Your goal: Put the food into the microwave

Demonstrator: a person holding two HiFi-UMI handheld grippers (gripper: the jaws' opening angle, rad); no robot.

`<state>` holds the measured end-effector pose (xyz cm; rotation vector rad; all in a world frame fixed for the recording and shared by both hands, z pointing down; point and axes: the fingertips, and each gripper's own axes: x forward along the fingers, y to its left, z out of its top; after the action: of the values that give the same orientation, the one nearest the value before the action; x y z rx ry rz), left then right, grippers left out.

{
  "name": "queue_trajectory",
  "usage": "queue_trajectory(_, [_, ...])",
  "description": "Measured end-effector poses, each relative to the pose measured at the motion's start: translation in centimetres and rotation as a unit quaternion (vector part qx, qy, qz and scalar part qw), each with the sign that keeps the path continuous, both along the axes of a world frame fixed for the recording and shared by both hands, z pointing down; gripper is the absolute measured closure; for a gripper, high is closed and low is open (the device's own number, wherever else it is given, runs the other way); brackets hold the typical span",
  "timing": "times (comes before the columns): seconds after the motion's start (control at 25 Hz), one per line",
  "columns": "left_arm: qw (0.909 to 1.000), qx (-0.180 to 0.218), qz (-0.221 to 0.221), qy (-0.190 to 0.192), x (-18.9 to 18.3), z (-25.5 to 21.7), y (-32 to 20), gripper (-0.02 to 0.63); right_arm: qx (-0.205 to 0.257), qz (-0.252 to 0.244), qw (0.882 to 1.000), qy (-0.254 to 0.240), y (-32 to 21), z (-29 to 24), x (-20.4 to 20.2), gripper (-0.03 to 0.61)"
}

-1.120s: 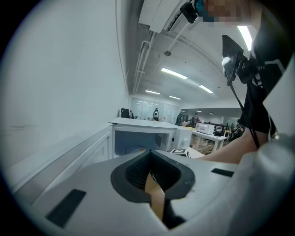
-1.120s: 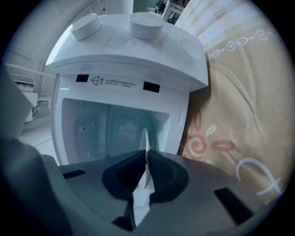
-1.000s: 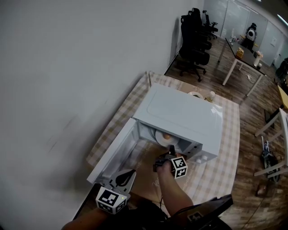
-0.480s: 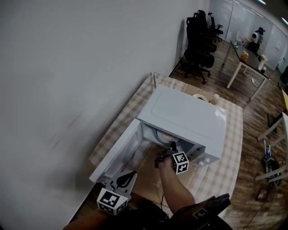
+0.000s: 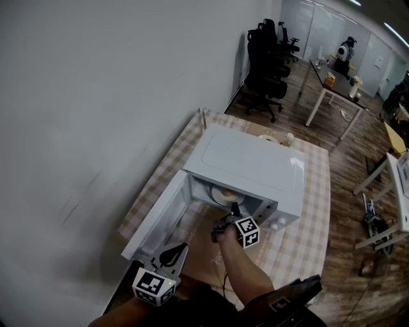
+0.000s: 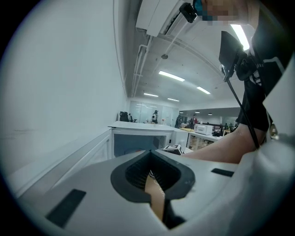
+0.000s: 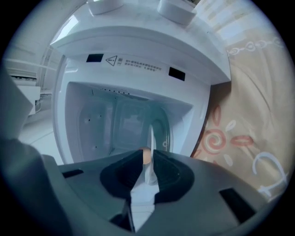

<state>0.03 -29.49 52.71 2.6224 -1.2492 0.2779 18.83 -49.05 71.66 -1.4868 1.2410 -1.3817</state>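
While the right gripper opens its jaws off the round white plate in the boxy white microwave, it is best to pull straight back slowly, with the left gripper jaws closed and empty.

The microwave mouth stands open, its door swung left, the plate filling the cavity.

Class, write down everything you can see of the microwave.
The microwave is a white, glossy box on a checked tablecloth near the wall. Its door stands wide open at the left. The pale cavity holds a white plate with food. Two knobs sit on its front panel. The right gripper, jaws opening with the plate's rim between them, is at the opening.
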Motion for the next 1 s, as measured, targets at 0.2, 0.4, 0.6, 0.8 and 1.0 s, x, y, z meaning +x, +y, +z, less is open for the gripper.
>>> queue_trajectory(0.2, [0.9999, 0.005, 0.010, -0.001, -0.5, 0.0, 0.9, 0.606, -0.015, -0.020, 0.999, 0.022, -1.4, 0.8, 0.3, 0.514])
queue_trajectory(0.4, [1.0000, 0.005, -0.004, -0.007, -2.1, 0.0, 1.3, 0.606, -0.022, -0.032, 0.997, 0.068, -3.3, -0.1, 0.7, 0.426])
queue_trajectory(0.6, [0.9998, -0.001, -0.015, -0.010, -2.9, 0.0, 2.2, 0.606, -0.069, -0.111, 0.966, 0.222, -3.7, -0.6, 0.5, 0.370])
queue_trajectory(0.8, [0.9998, 0.000, -0.020, -0.002, -3.1, -0.5, 2.6, 0.606, -0.054, -0.134, 0.948, 0.283, -2.4, -1.8, -0.1, 0.378])
queue_trajectory(1.0, [1.0000, 0.002, -0.002, 0.002, -2.4, -0.9, 3.8, 0.606, -0.003, -0.168, 0.934, 0.316, 0.9, -3.7, -1.5, 0.502])
